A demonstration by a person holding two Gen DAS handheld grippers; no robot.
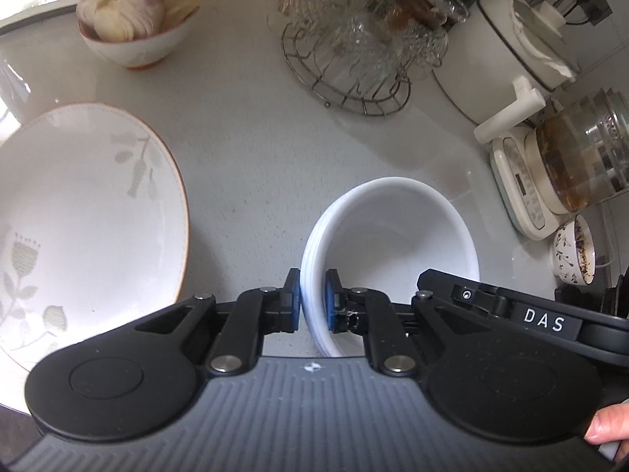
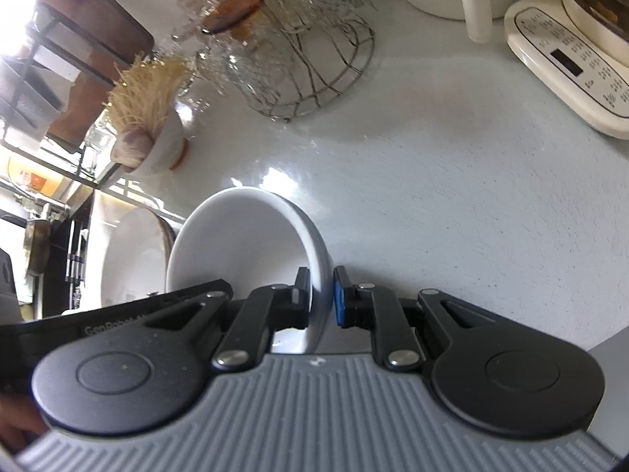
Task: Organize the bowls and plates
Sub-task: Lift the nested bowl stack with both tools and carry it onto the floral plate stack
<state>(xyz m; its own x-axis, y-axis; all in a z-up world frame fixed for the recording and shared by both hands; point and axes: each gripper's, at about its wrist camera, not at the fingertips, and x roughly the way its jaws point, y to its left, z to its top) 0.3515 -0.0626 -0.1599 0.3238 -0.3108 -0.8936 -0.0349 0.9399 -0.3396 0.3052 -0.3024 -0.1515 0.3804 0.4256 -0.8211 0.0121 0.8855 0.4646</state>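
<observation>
A stack of plain white bowls stands on the pale counter. My left gripper is shut on its near left rim, one blue pad outside the wall and one inside. My right gripper is shut on the opposite rim of the white bowls, which look tilted in the right wrist view. The right gripper's black body shows at the bowls' right side. A large white plate with a grey flower pattern and a brown rim lies to the left, and the plate appears beyond the bowls in the right wrist view.
At the back are a small bowl of garlic and straw, a wire basket of glassware and a white pot. At the right are a glass teapot on a cream base and a stained teacup.
</observation>
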